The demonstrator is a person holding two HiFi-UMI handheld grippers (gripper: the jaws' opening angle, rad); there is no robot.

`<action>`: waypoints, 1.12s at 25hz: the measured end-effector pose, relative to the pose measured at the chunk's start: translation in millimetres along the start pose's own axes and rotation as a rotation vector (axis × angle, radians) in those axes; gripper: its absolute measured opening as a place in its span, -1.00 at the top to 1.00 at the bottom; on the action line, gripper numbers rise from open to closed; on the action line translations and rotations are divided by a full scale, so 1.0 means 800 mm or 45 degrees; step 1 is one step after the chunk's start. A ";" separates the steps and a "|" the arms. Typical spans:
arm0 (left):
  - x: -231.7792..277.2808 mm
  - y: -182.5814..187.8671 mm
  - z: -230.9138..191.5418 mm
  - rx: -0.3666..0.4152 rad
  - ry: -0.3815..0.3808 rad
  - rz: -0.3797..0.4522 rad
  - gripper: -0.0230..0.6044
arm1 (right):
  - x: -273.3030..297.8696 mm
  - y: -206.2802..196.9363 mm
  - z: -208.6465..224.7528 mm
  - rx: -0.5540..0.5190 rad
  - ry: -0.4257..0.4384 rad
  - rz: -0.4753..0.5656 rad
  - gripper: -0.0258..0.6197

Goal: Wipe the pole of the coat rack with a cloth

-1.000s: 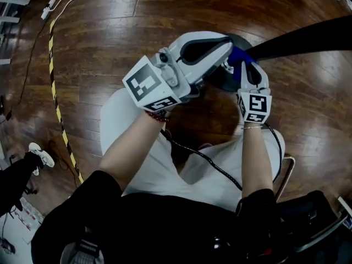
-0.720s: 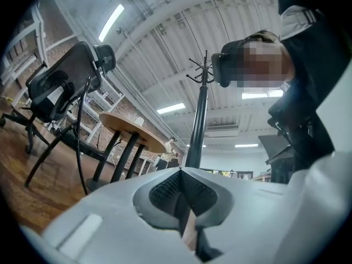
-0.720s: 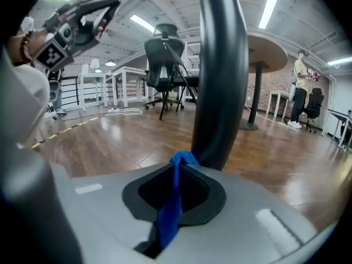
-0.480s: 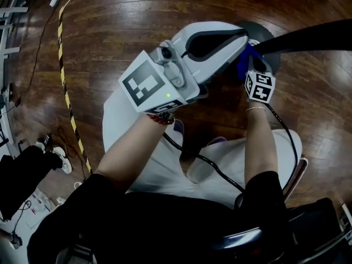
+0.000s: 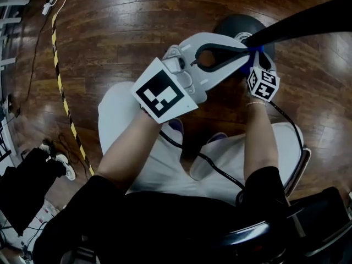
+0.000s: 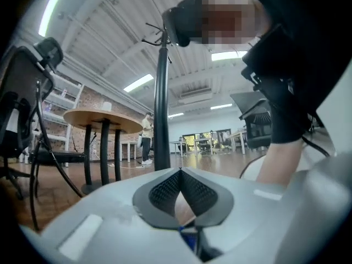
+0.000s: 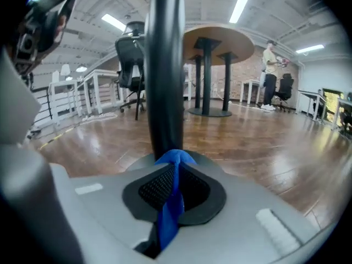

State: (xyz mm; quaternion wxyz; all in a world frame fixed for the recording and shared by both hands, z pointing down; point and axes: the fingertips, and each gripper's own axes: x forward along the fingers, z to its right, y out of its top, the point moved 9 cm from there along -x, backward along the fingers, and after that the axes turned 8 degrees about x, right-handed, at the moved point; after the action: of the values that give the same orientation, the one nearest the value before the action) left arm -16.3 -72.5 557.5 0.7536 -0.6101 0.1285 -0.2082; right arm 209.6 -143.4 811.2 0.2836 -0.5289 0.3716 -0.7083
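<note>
Two dimpled right gripper (image 7: 175,166) fingers (image 7: 154,188) pinch bunched cloth (image 7: 170,213) by round pole (image 7: 164,65).

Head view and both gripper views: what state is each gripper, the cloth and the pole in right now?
left gripper: jaws shut tip to tip, nothing between the pads.
right gripper: shut on the cloth.
cloth: blue, bunched, pinched in the right jaws, its front end at the pole, low down.
pole: upright on its round base.
</note>
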 end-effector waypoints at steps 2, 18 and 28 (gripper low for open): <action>0.007 -0.004 0.006 0.019 -0.046 -0.044 0.95 | -0.011 0.020 0.005 0.044 -0.023 0.090 0.86; 0.022 -0.018 -0.008 -0.004 -0.079 0.024 0.95 | -0.145 0.217 -0.026 -0.163 0.025 0.539 0.87; 0.033 0.014 0.024 0.009 -0.259 0.058 0.95 | -0.228 0.315 -0.053 -0.008 0.120 0.871 0.87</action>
State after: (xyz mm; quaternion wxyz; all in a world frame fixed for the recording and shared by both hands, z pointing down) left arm 17.4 -66.0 552.2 0.7696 -0.6222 0.0646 -0.1284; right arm 222.1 -130.7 498.0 0.4854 -0.3414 0.5424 -0.5947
